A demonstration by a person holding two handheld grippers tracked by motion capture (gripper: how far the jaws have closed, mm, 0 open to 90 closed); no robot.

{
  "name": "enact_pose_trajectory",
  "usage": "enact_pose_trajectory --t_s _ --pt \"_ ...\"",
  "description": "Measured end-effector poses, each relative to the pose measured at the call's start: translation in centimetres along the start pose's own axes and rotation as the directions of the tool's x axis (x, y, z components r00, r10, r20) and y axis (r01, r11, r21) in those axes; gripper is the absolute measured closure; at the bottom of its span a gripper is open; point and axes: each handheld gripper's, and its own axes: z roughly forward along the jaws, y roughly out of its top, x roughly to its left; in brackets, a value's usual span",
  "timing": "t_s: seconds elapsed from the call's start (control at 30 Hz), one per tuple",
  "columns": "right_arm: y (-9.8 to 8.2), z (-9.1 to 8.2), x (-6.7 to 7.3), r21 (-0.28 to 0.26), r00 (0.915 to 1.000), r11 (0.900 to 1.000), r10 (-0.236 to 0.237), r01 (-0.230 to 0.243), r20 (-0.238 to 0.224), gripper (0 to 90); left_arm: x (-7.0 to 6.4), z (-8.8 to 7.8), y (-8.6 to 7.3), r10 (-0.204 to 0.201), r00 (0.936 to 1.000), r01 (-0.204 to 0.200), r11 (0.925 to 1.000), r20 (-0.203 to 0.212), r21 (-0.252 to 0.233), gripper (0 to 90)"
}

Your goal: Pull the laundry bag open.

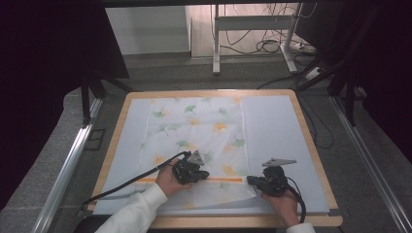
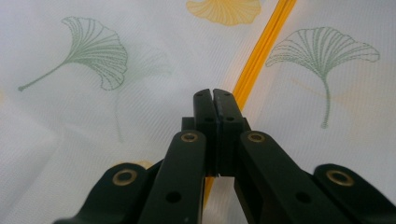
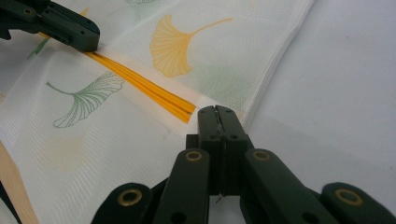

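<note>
A thin white cloth [image 1: 194, 131] printed with green and yellow ginkgo leaves lies flat on the table, with an orange stripe [image 1: 223, 179] across its near part. My left gripper [image 1: 206, 174] rests on the stripe near its middle, jaws shut [image 2: 214, 93], and the stripe [image 2: 261, 51] runs out from under the tips. My right gripper [image 1: 249, 180] sits at the cloth's right edge by the stripe's end [image 3: 180, 107], jaws shut [image 3: 216, 109]. I see no cloth pinched in either. The left gripper [image 3: 93, 41] also shows farther along the stripe in the right gripper view.
A white mat [image 1: 277, 131] covers the wooden table [image 1: 311, 145], bare to the right of the cloth. Aluminium rails [image 1: 68, 165] run along both sides. Beyond the far edge stand a table frame [image 1: 216, 43] and loose cables [image 1: 267, 46] on the floor.
</note>
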Motion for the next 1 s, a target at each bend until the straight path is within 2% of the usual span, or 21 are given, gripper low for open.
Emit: enact_pose_trajectory --t_s 0.73,1.0 --pt "0.0 0.0 0.1 0.003 1.0000 1.000 0.002 -0.002 0.006 89.5 0.5 -1.0 -1.2 -0.024 0.9994 0.024 0.9997 -0.023 0.003 90.0" --pt "0.0 0.0 0.1 -0.003 1.0000 1.000 0.005 -0.005 0.006 89.5 0.5 -1.5 -1.7 -0.018 0.9988 0.019 0.9997 -0.045 0.013 90.0"
